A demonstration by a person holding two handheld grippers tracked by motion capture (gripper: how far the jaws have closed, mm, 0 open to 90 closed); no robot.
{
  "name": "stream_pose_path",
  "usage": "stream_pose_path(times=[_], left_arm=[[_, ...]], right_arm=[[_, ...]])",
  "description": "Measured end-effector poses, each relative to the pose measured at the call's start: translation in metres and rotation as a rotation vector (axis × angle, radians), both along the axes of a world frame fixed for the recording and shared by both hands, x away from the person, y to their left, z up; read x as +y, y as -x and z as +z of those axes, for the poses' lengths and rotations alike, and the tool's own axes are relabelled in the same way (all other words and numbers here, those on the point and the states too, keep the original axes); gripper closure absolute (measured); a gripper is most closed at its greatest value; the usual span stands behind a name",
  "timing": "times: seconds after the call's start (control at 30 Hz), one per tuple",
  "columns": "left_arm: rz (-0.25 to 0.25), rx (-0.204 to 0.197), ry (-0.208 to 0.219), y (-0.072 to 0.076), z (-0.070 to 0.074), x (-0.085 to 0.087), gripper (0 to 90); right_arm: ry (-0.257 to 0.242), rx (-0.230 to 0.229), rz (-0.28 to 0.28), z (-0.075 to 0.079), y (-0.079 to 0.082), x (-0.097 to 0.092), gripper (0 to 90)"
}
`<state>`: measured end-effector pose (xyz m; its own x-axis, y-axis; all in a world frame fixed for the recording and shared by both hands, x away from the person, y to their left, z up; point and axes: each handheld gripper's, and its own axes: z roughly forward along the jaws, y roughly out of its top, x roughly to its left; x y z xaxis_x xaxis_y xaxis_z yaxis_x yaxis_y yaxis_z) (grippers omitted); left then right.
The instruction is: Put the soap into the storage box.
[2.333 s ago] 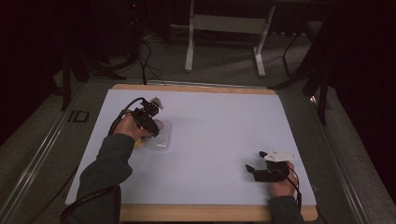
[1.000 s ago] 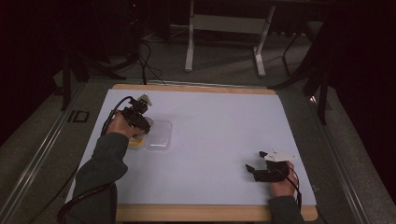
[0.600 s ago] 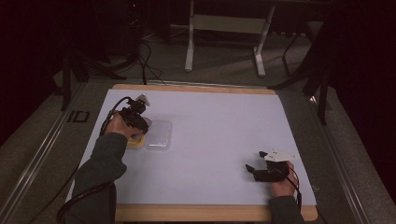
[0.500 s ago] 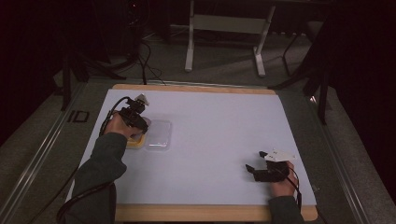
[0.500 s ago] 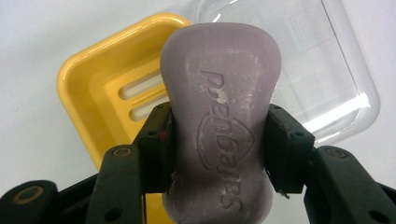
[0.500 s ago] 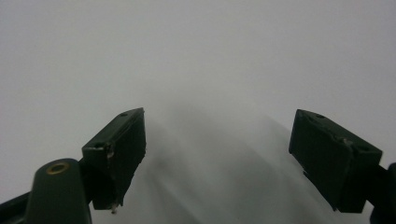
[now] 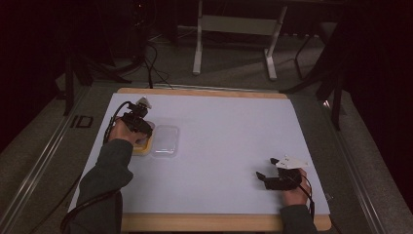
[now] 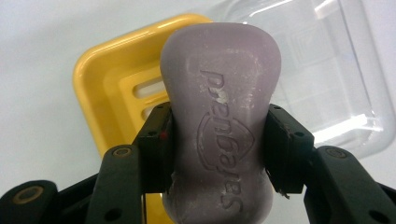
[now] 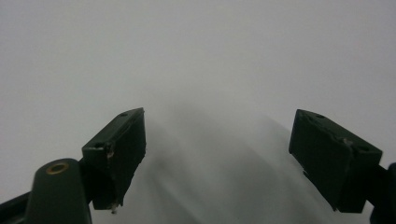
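Work in hand: I read this as putting the soap bar (image 8: 219, 121) into the yellow soap dish (image 8: 116, 88), with the clear lid (image 8: 322, 79) to go on afterwards (my judgement from how the things lie).

Left gripper: my left gripper (image 8: 219, 154) has its jaws closed on the bar's waist, one pad on each side, embossed face towards the camera. In the high view it sits near the tabletop's left edge, towards the far corner (image 7: 137, 122).

Soap bar: held over the dish, covering most of its slotted floor; I cannot tell whether it touches the dish yet.

Dish and lid: the dish lies flat on the white tabletop (image 7: 234, 126); the lid lies just beside it (image 7: 164, 140), on the side towards the table's middle.

Right gripper: my right gripper (image 9: 219, 158) is wide open and holds nothing, over bare white surface; in the high view it rests near the front right corner (image 7: 280, 176).

Done: bar gripped and brought over the dish.

Left to do: lower, release, then probably fit the lid.
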<state>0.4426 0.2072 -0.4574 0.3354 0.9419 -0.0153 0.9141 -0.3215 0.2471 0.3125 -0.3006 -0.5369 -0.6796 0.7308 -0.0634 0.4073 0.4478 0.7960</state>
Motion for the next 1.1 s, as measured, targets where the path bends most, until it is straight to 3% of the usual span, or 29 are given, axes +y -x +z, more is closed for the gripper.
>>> stream_pose_path(times=[0.23,0.47,0.73,0.8,0.9,0.93,1.0,1.1], left_arm=[[0.056,0.002,0.002,0.0,-0.004,0.008,49.9],[0.118,0.011,-0.033,-0.002,-0.012,0.01,49.9],[0.151,0.038,-0.079,-0.003,-0.03,0.01,49.8],[0.162,0.028,-0.071,-0.003,-0.031,0.011,49.6],[0.154,0.022,-0.057,-0.003,-0.032,0.012,47.4],[0.146,0.024,-0.034,-0.002,-0.031,0.012,44.2],[0.134,0.007,-0.048,-0.001,-0.028,0.011,35.1],[0.118,-0.009,-0.03,0.0,-0.021,0.011,32.6]], right_arm=[[-0.001,0.001,0.001,0.0,0.0,0.0,18.4],[0.001,0.0,0.0,0.0,0.0,0.0,18.4],[0.003,-0.001,0.0,0.0,0.0,0.0,18.4],[0.002,-0.001,0.001,0.0,0.0,0.0,18.4],[0.003,-0.001,0.0,0.0,0.0,0.0,18.4],[0.003,-0.001,0.0,0.0,0.0,0.0,18.4],[0.002,-0.001,0.001,0.0,0.0,0.0,18.4],[0.003,-0.001,0.001,0.0,0.0,0.0,18.4]])
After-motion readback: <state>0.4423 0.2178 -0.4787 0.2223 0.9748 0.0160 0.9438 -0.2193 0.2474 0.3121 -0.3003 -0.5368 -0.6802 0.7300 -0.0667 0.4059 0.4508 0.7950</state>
